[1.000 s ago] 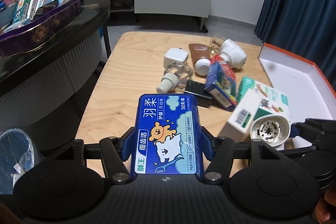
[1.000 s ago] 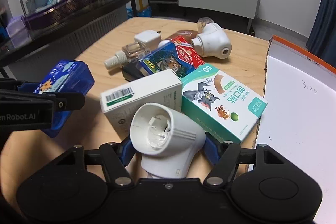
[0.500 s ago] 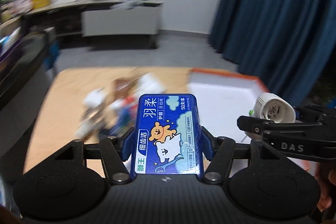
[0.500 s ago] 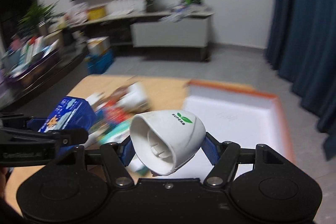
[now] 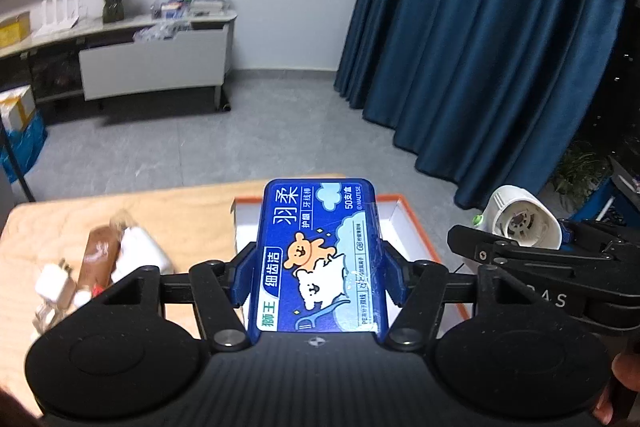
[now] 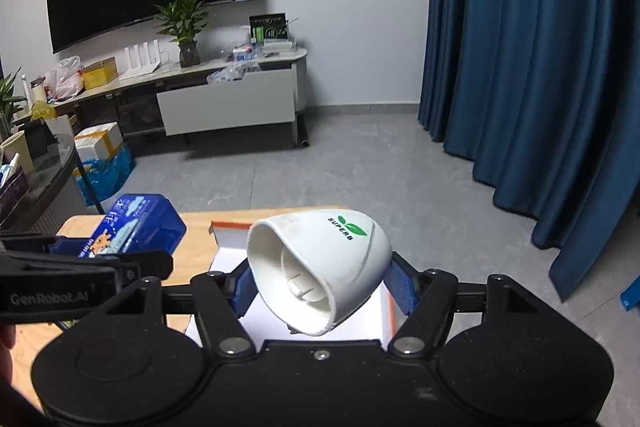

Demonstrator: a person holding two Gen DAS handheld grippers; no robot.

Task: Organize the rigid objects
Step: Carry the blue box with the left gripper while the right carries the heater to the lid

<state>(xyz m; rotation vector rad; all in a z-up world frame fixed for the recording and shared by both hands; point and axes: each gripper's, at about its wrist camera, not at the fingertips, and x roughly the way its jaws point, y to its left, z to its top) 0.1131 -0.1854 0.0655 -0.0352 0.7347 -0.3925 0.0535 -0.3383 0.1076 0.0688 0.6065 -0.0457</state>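
My left gripper is shut on a blue floss-pick box with a bear picture, held in the air above the orange-rimmed white tray. My right gripper is shut on a white dome-shaped plug-in device with a green leaf logo, also over the white tray. In the left wrist view the white device and right gripper appear at the right. In the right wrist view the blue box shows at the left.
On the wooden table to the left lie a brown tube, a white adapter and other white items, blurred. Beyond are grey floor, a blue curtain, and a low TV cabinet.
Both grippers have lifted their objects off the table and swung right, from above the cluttered pile to above the white tray. The white device has rolled so its logo faces up.
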